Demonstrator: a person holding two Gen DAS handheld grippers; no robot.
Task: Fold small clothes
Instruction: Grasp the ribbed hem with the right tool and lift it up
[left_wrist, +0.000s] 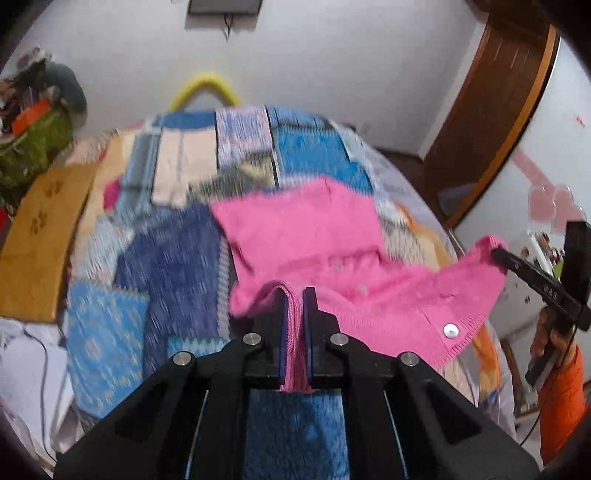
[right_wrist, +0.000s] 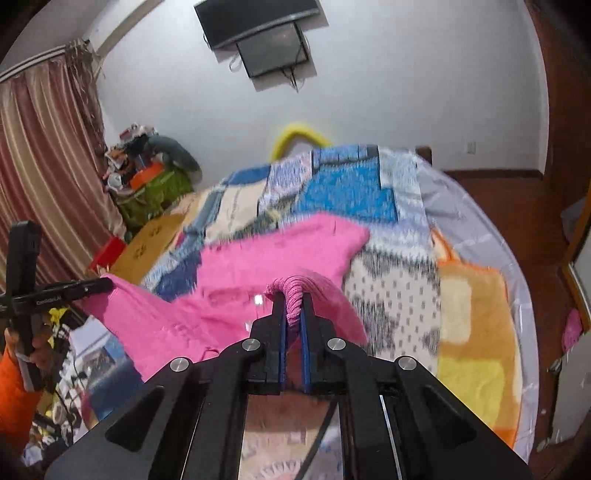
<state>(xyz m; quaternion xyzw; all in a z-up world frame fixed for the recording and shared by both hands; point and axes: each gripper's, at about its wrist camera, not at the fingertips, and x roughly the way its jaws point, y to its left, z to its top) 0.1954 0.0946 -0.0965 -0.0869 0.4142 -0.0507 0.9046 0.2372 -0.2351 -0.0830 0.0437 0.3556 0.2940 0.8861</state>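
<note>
A small pink knit cardigan with a silver snap button hangs stretched above the bed. My left gripper is shut on one ribbed edge of it. My right gripper is shut on another bunched edge of the cardigan. Each gripper shows in the other's view: the right one at the far right, the left one at the far left. The far part of the cardigan trails toward the blanket.
The bed carries a blue, white and orange patchwork blanket, also in the right wrist view. A brown cardboard box and a cluttered green bag stand left of it. A wooden door is at the right. A television hangs on the wall.
</note>
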